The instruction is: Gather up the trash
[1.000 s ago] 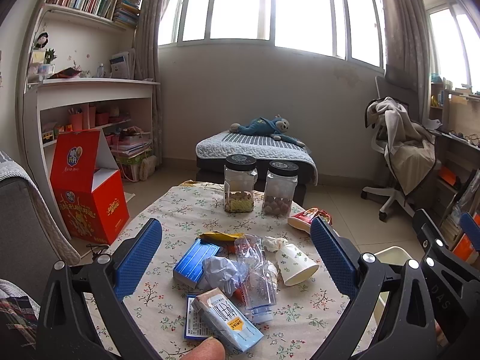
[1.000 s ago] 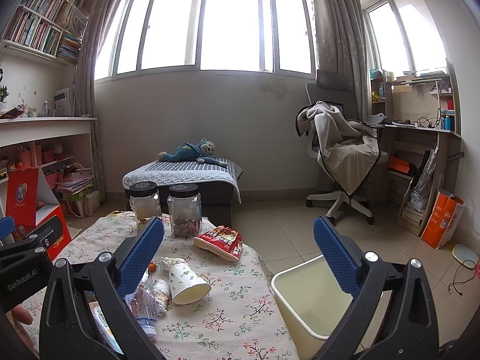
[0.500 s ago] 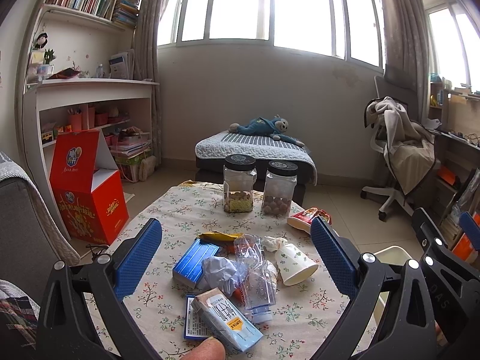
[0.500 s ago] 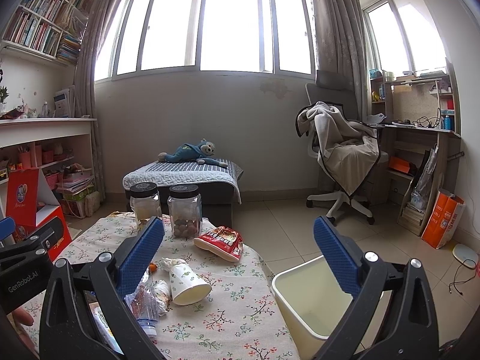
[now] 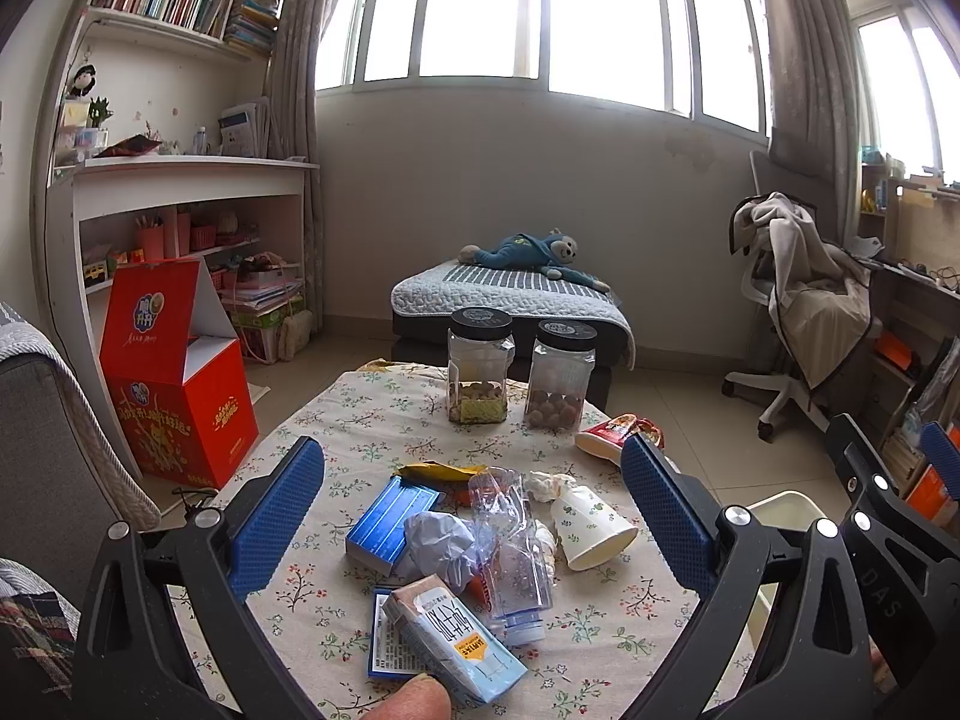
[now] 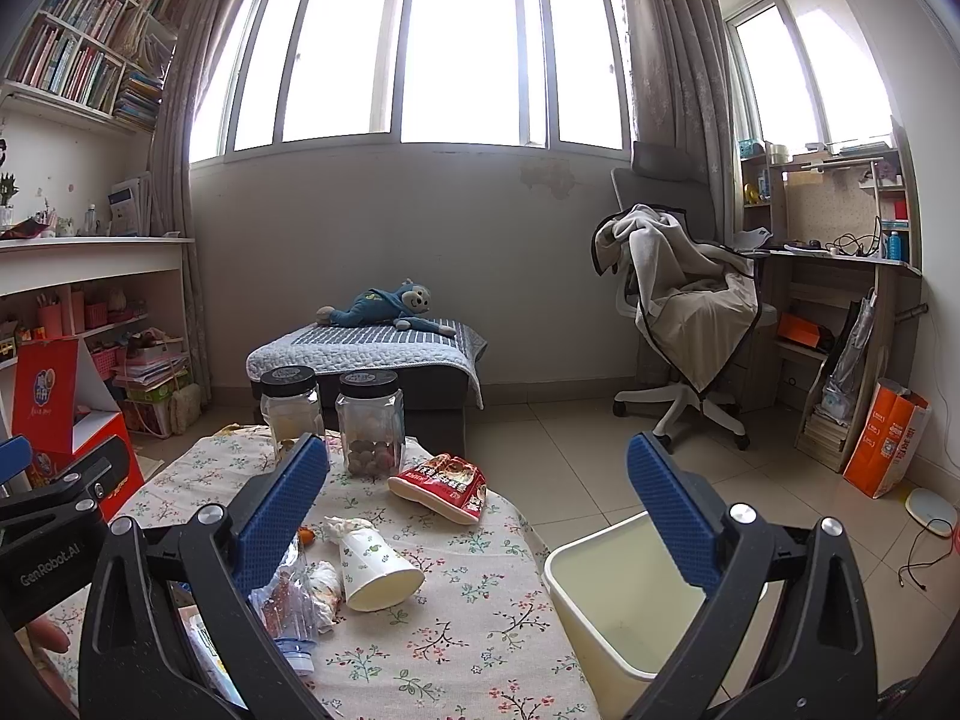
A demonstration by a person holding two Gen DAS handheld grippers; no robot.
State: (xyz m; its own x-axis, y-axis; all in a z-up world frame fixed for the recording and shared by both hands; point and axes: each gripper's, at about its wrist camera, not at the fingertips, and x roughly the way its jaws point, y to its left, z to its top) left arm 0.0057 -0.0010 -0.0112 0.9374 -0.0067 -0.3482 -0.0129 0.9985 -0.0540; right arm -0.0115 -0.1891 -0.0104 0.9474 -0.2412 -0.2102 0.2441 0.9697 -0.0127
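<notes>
Trash lies on the floral table (image 5: 360, 420): a milk carton (image 5: 450, 636), a crushed clear bottle (image 5: 510, 546), crumpled paper (image 5: 438, 540), a blue box (image 5: 390, 516), a tipped paper cup (image 5: 591, 531) and a red snack bag (image 5: 618, 432). My left gripper (image 5: 474, 516) is open above the pile, holding nothing. My right gripper (image 6: 480, 516) is open and empty over the table's right edge, with the paper cup (image 6: 375, 564) and red bag (image 6: 444, 486) ahead and the cream trash bin (image 6: 624, 600) to the right, on the floor.
Two black-lidded jars (image 5: 480, 372) (image 5: 561, 381) stand at the table's far end. A red carton (image 5: 174, 378) stands on the floor at left, a low bed (image 5: 510, 300) beyond, an office chair (image 6: 684, 324) and desk at right.
</notes>
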